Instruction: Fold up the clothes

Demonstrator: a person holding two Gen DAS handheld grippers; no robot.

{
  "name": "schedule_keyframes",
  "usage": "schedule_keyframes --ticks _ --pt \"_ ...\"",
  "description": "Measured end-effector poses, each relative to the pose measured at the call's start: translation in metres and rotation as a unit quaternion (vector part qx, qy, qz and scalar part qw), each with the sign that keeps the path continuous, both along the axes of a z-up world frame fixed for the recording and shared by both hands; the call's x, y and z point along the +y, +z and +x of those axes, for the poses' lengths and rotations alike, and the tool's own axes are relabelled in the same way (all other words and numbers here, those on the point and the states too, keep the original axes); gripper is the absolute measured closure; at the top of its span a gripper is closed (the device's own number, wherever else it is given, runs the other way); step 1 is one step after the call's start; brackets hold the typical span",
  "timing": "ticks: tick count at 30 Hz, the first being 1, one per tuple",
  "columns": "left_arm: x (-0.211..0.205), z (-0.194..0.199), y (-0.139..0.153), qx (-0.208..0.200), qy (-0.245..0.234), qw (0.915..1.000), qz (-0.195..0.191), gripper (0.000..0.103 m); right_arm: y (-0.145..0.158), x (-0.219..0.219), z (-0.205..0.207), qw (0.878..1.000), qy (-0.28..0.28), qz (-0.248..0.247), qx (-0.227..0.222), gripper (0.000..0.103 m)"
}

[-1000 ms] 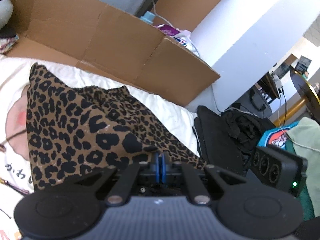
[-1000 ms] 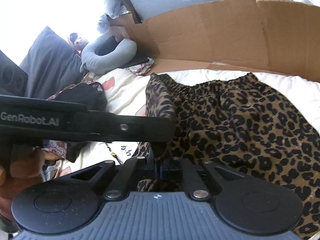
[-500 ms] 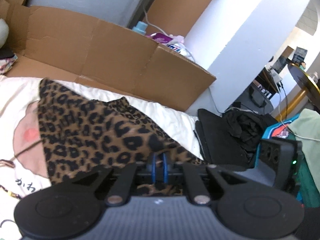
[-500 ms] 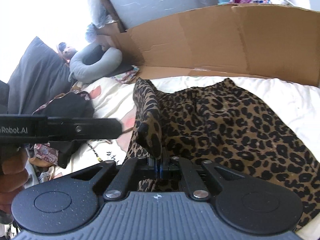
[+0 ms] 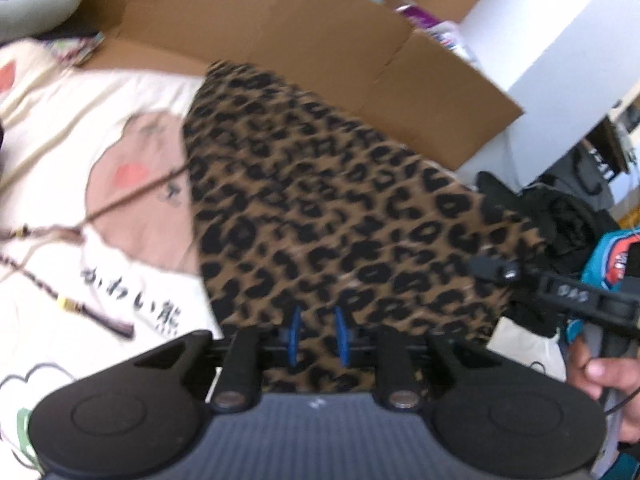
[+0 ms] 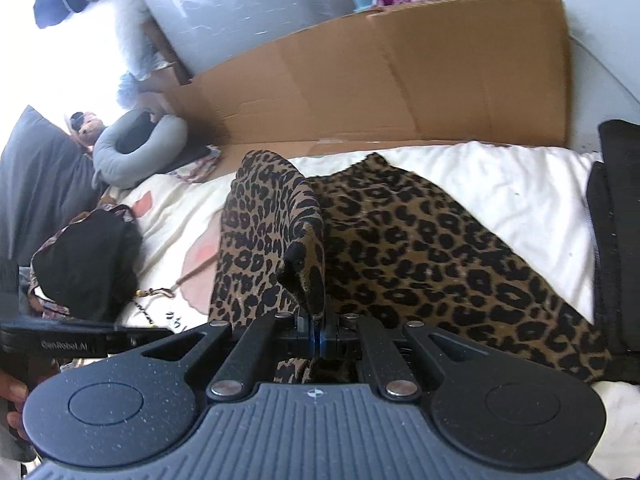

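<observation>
A leopard-print garment lies spread on the white printed bedspread. My left gripper hangs low over its near edge. Its jaws are opening, the blue pads stand apart, and the cloth shows loose between them. My right gripper is shut on a raised fold of the same garment, which stands up in a peak just ahead of the fingers. In the left wrist view the right gripper's fingers reach over the garment's right corner, with a hand behind them.
A flattened cardboard wall runs along the far side of the bed. A grey neck pillow and a black bag sit at the left. Dark clothes are piled off the right edge. A braided cord lies on the bedspread.
My left gripper has sunk toward the garment and its pads have parted, letting the cloth go. My right gripper has carried its pinched fold sideways over the garment.
</observation>
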State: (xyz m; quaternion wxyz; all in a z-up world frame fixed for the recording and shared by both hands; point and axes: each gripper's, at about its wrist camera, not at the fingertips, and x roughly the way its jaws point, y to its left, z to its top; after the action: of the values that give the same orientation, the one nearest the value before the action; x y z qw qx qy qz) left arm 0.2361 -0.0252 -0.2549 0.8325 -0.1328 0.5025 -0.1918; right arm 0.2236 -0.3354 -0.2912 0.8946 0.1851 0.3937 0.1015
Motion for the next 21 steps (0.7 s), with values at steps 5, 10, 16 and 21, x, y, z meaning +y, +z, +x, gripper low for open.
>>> schedule_keyframes --ticks 5,10,16,21 --pt "0.003 0.004 -0.017 0.015 0.011 0.9998 0.008 0.067 -0.007 -0.022 -0.002 1.000 -0.029 0.000 0.012 0.103" --pt "0.001 0.004 -0.030 0.028 0.004 0.9995 0.012 0.064 -0.018 -0.042 -0.006 0.998 -0.058 0.001 0.028 0.103" --pt "-0.004 -0.001 -0.044 0.048 -0.001 0.9988 0.011 0.061 -0.034 -0.061 -0.011 0.995 -0.087 0.001 0.047 0.103" --pt "-0.013 -0.002 -0.058 0.060 -0.023 0.9978 0.016 0.060 -0.042 -0.073 -0.015 0.993 -0.105 0.002 0.053 0.103"
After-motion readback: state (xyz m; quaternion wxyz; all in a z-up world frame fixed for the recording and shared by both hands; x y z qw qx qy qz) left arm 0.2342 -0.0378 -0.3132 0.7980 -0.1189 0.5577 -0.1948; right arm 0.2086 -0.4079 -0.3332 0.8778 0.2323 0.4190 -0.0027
